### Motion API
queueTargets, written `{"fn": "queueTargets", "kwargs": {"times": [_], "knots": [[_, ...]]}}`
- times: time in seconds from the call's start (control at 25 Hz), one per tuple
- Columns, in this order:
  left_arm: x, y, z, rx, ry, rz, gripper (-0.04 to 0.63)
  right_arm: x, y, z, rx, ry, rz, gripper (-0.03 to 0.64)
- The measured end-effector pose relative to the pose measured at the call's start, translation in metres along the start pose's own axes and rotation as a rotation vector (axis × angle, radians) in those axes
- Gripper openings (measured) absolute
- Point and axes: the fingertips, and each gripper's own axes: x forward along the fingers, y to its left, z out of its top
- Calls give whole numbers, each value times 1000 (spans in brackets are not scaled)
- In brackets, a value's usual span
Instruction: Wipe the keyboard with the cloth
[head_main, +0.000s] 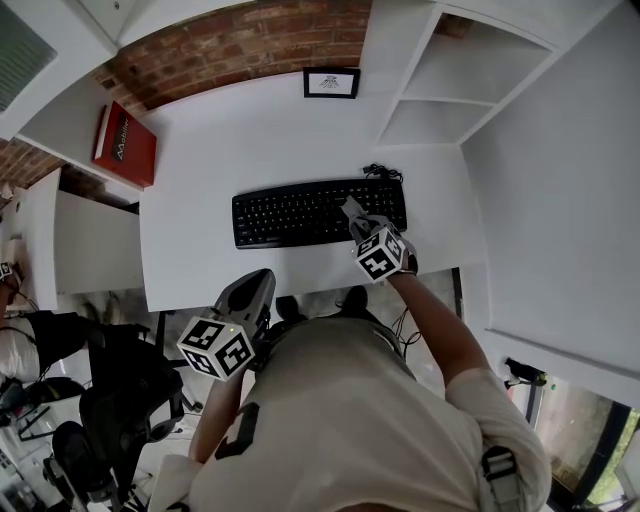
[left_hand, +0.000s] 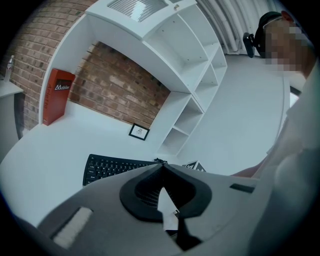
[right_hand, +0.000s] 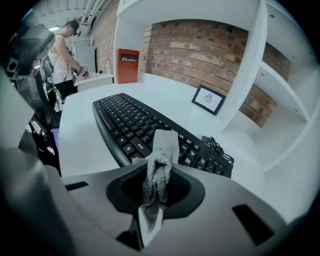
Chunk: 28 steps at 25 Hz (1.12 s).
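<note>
Keyboard (head_main: 300, 213) lies on the white desk (head_main: 250, 140) close to its near edge, long axis running left to right before us.
Our right gripper (head_main: 360, 225) clamps the grey cloth (head_main: 351, 209), whose free end reaches over the keys at the keyboard's right end. Our left gripper (head_main: 258, 285), jaws pressed together on nothing, hovers at the desk's front edge.

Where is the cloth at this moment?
In the head view, the cloth sits right of centre, clamped in the right gripper with its free end over the right part of the keyboard.
</note>
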Motion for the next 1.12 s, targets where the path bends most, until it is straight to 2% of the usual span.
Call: {"fn": "queueTargets", "kwargs": {"times": [0.16, 0.64, 1.12], "knots": [[0, -1, 0, -2, 0, -5, 3, -4, -6, -4, 52, 14, 8, 37], [-1, -2, -1, -2, -5, 4, 3, -18, -42, -38, 78, 42, -76, 37], [7, -9, -1, 6, -4, 15, 3, -33, -76, -71, 162, 35, -129, 37]]}}
